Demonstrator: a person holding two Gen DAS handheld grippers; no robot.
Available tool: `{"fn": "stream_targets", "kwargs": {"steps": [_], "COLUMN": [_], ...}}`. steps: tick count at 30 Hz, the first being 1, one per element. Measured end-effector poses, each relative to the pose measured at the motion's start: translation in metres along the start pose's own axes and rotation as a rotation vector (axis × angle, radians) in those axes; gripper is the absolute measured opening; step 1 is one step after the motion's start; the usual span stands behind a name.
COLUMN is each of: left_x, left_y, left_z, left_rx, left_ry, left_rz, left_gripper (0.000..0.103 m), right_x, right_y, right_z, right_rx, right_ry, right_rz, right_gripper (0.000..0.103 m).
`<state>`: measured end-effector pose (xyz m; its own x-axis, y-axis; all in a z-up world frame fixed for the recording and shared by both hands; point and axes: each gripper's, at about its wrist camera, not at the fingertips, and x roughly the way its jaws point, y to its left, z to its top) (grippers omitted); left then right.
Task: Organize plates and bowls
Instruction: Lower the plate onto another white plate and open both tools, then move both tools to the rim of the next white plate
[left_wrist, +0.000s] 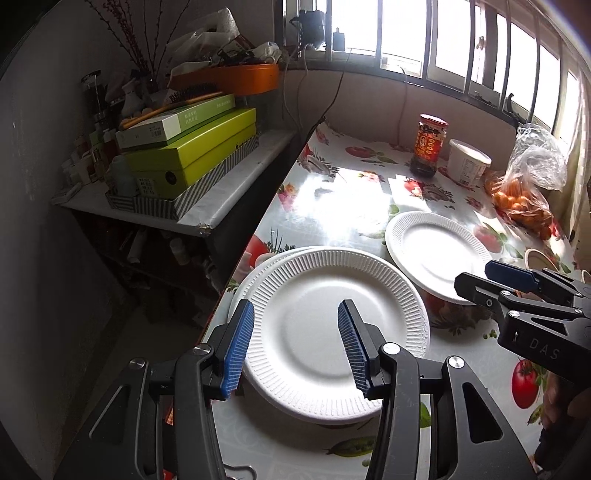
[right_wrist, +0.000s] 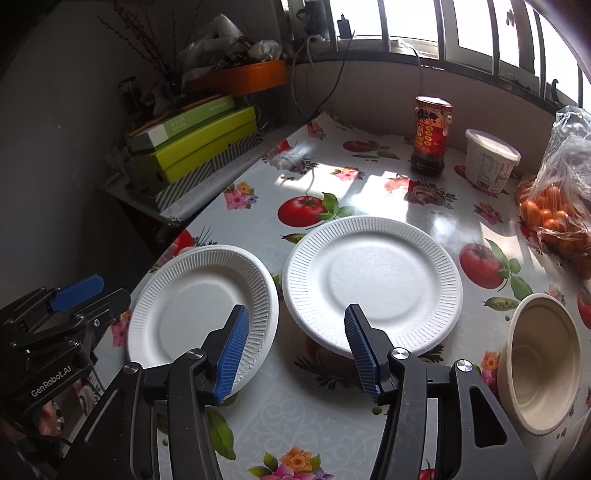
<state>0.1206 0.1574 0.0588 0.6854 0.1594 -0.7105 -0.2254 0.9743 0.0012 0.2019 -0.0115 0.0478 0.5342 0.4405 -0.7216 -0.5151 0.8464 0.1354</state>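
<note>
Two white ribbed foam plates lie stacked at the left edge of the fruit-print table. My left gripper hovers above this stack, open, with nothing between its blue pads. A single white plate lies to the right of the stack. In the right wrist view the stack and the single plate lie side by side. My right gripper is open and empty above the gap between them. A beige bowl rests tilted at the right. Each gripper shows in the other's view: right gripper, left gripper.
A chili sauce jar, a white tub and a bag of oranges stand along the back under the window. A side shelf with green boxes sits left of the table, with a drop to the floor beside the stack.
</note>
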Motion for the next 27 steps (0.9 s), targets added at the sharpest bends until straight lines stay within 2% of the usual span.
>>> {"fn": "stream_targets", "kwargs": {"steps": [18, 22, 27], "left_x": [-0.008, 0.003, 0.035], "left_y": [-0.069, -0.082, -0.09], "left_z": [0.033, 0.041, 0.048], "left_rx": [0.087, 0.093, 0.061], "left_ry": [-0.053, -0.041, 0.034], "left_rz": [-0.073, -0.098, -0.13], "left_gripper": [0.049, 0.049, 0.049], "right_x": [-0.056, -0.051, -0.029], "right_y": [-0.067, -0.086, -0.111], "right_z": [0.028, 0.036, 0.041], "right_rx": [0.01, 0.003, 0.012], "right_ry": [-0.096, -0.078, -0.025], "right_rz": [-0.092, -0.127, -0.158], "right_gripper": [0.057, 0.057, 0.057]}}
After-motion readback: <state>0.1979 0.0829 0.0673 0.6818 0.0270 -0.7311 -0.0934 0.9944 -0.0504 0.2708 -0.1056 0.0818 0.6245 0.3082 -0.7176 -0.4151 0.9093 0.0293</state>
